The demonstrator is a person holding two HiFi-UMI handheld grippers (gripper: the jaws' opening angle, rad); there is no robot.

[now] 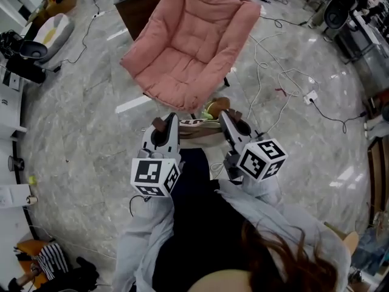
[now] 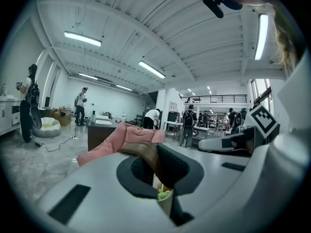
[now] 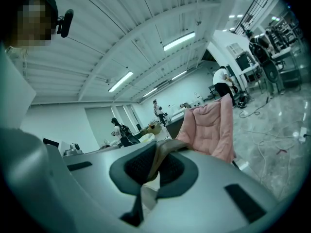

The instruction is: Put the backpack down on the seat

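Observation:
A pink cushioned chair stands on the marble floor just ahead of me, its seat bare. The backpack, beige with a green and yellow charm, hangs between my two grippers in front of the chair's front edge. My left gripper is shut on one brown strap, and my right gripper is shut on the other brown strap. The chair shows beyond the jaws in the left gripper view, and the chair stands upright to the right in the right gripper view. The green charm peeks below the left jaws.
White and black cables and a power strip lie on the floor right of the chair. A dark table stands behind it. A bean bag and equipment sit far left. Several people stand in the background.

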